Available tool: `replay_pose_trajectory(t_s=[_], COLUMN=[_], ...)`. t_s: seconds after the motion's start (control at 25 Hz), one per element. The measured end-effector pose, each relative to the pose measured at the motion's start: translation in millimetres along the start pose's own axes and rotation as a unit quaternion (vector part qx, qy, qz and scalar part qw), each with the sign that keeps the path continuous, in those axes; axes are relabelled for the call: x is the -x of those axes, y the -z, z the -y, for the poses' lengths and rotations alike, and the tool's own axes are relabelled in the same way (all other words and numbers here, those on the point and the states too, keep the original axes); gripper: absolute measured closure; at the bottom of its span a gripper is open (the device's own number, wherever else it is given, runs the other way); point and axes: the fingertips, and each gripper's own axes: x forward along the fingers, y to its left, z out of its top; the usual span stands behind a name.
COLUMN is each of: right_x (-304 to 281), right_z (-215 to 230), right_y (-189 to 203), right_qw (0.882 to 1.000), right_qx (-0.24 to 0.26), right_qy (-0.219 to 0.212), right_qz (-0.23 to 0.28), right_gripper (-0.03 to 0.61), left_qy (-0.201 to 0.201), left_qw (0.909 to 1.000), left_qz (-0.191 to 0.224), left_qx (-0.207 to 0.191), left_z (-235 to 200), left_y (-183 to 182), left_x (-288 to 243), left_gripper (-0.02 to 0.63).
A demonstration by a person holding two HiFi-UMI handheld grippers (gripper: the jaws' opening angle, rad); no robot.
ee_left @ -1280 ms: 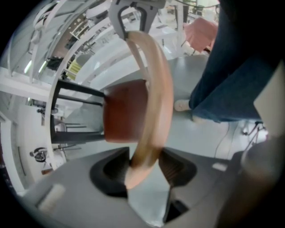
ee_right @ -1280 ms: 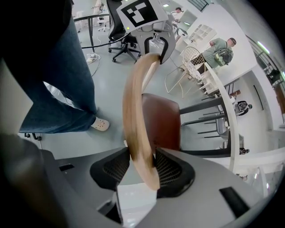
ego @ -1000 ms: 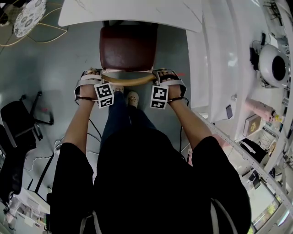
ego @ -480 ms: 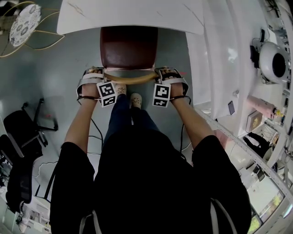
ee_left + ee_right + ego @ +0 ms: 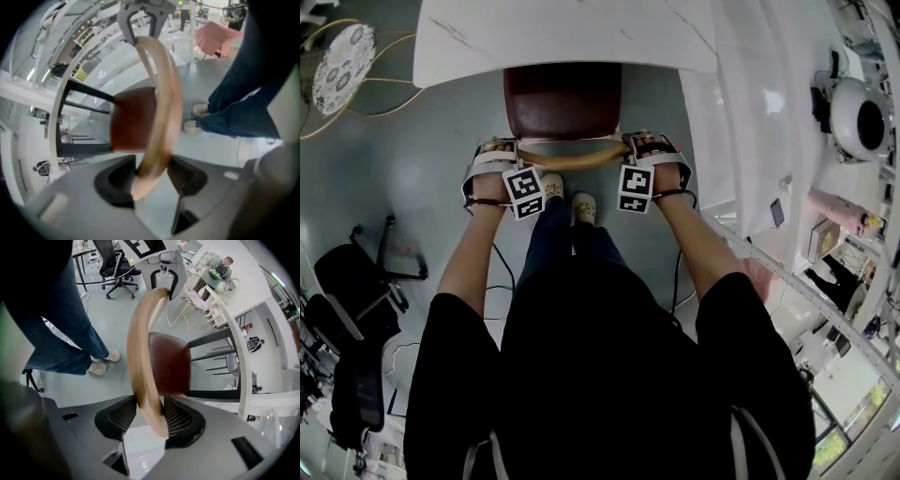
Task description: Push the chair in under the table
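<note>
The chair has a dark red seat (image 5: 562, 98) and a curved wooden backrest rail (image 5: 567, 159). The far part of the seat lies under the edge of the white table (image 5: 562, 37). My left gripper (image 5: 502, 161) holds the rail's left end and my right gripper (image 5: 642, 155) its right end, both pointing steeply down. In the left gripper view the rail (image 5: 161, 108) runs between the jaws of the left gripper (image 5: 150, 176), with both pads against it. In the right gripper view the rail (image 5: 140, 343) is clamped the same way by the right gripper (image 5: 149, 416). The red seat (image 5: 171, 364) shows beyond.
The person's shoes (image 5: 572, 202) stand just behind the chair. A black office chair (image 5: 356, 291) is at the lower left and a round patterned side table (image 5: 342, 56) at the upper left. White counters with equipment (image 5: 769, 141) run along the right. Black table legs (image 5: 211, 341) flank the seat.
The chair has slid farther toward the table, so the tabletop now covers more of the seat. Both grippers moved forward with the rail, keeping their grip.
</note>
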Motion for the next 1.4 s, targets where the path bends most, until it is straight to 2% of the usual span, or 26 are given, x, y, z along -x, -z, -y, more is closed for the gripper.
replay_pose_trajectory(t_s=[0.32, 0.48, 0.68, 0.84, 0.96, 1.04, 1.08, 1.16, 1.24, 1.32, 1.4], right_x=[-2.0, -3.4, 4.6, 26.3, 46.3, 60.9, 68.6, 84.9, 104.8, 130.0, 158.4], right_z=[-3.0, -3.2, -3.4, 1.9, 5.9, 10.9, 14.4, 23.1, 35.4, 52.1, 71.3], right_y=[-0.3, 1.1, 4.6, 5.9, 4.6, 0.6, -3.4, -13.5, -22.0, -28.8, -32.7], right_qw=[1.000, 0.998, 0.993, 0.986, 0.976, 0.966, 0.959, 0.945, 0.929, 0.905, 0.869], right_qx=[-0.011, -0.040, -0.113, -0.161, -0.209, -0.246, -0.265, -0.300, -0.329, -0.368, -0.417], right_qy=[-0.005, -0.006, -0.002, 0.037, 0.063, 0.075, 0.080, 0.089, 0.110, 0.139, 0.170], right_qz=[-0.022, -0.038, -0.030, -0.006, 0.015, 0.039, 0.057, 0.094, 0.126, 0.163, 0.203], right_gripper=[0.394, 0.393, 0.377, 0.373, 0.373, 0.373, 0.374, 0.375, 0.427, 0.486, 0.518], left_qy=[-0.002, -0.005, -0.001, -0.004, -0.016, -0.036, -0.048, -0.067, -0.084, -0.103, -0.127], left_qw=[0.9999, 0.9997, 0.9972, 0.9919, 0.9845, 0.9738, 0.9655, 0.9439, 0.9217, 0.9000, 0.8796], left_qz=[0.015, 0.021, 0.052, 0.084, 0.101, 0.122, 0.136, 0.166, 0.191, 0.214, 0.235], left_qx=[0.002, 0.007, 0.053, 0.095, 0.142, 0.189, 0.217, 0.278, 0.327, 0.366, 0.394], left_z=[3.3, 3.1, 2.1, 3.0, -2.0, -13.7, -20.8, -33.3, -42.2, -50.1, -58.8], left_y=[-0.4, -2.2, 0.2, 3.4, 6.7, 9.0, 10.0, 11.4, 11.9, 11.2, 9.5], left_x=[0.6, 0.8, 6.0, 23.1, 41.6, 61.0, 72.1, 94.7, 116.0, 137.4, 160.5], left_gripper=[0.399, 0.395, 0.370, 0.370, 0.371, 0.389, 0.415, 0.472, 0.515, 0.564, 0.596])
